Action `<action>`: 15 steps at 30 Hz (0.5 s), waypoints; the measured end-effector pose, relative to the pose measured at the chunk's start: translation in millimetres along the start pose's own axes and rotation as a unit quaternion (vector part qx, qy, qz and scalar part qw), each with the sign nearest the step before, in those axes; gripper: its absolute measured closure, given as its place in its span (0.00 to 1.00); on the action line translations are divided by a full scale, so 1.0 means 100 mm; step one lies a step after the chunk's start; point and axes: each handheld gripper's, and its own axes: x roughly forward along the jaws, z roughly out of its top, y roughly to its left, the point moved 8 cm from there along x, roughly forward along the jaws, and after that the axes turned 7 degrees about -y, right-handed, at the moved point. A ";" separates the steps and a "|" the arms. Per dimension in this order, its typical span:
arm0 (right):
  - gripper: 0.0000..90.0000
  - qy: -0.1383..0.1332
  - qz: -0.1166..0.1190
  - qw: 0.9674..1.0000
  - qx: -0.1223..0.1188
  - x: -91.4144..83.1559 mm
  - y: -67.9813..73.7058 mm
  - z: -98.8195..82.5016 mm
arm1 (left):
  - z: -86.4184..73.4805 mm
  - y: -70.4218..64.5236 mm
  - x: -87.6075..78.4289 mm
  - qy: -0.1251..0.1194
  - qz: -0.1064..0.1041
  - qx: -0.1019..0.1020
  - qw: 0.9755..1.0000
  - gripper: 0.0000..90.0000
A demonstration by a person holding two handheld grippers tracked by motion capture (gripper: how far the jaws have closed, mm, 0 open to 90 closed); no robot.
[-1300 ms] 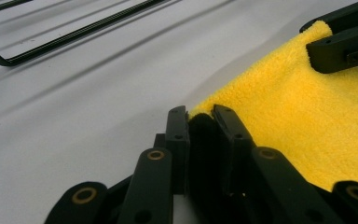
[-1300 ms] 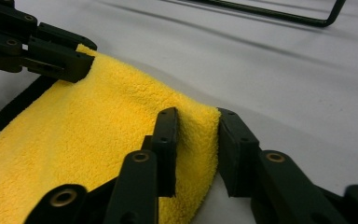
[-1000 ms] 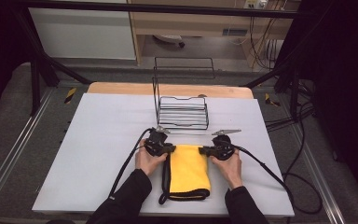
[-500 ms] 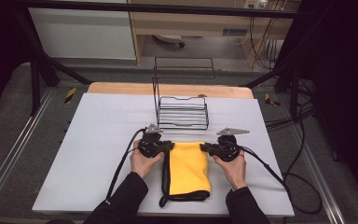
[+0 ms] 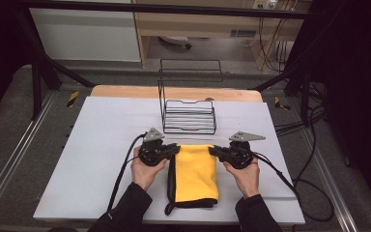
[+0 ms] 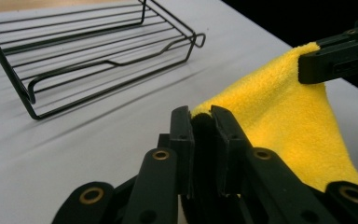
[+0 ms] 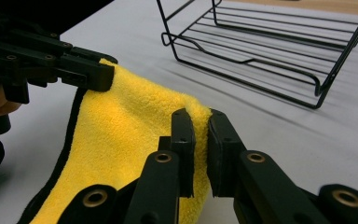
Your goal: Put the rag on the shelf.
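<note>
A yellow cloth (image 5: 195, 174) with a black hem lies folded on the white table top, its far edge lifted off the surface. My left gripper (image 5: 175, 150) is shut on the cloth's far left corner (image 6: 204, 116). At the far right corner (image 7: 196, 112) my right gripper (image 5: 212, 151) is shut on the cloth too. In the left gripper view the right gripper's jaws (image 6: 340, 58) pinch the other corner. The right gripper view has the left gripper (image 7: 81, 65) clamped on the hem. The cloth hangs between both grippers, and its near end rests on the table.
A black wire basket (image 5: 189, 113) stands just beyond the cloth, its tall back frame toward the far side; it appears again close ahead as basket (image 6: 88, 51) and basket (image 7: 270, 51). Cables trail from both grippers over the white table mat (image 5: 101, 125).
Both grippers have risen and moved toward the basket, lifting the cloth's far edge with them. The cloth now hangs steeper between them.
</note>
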 end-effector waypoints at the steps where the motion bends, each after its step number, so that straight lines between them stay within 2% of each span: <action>1: 0.92 -0.003 0.001 1.000 0.001 -0.01 0.01 0.01 | 0.02 -0.01 -0.02 -0.005 0.000 0.002 1.000 0.88; 15: 0.92 -0.041 -0.001 0.999 -0.034 -0.16 0.18 0.25 | 0.21 -0.11 -0.21 -0.042 0.000 0.018 0.999 0.88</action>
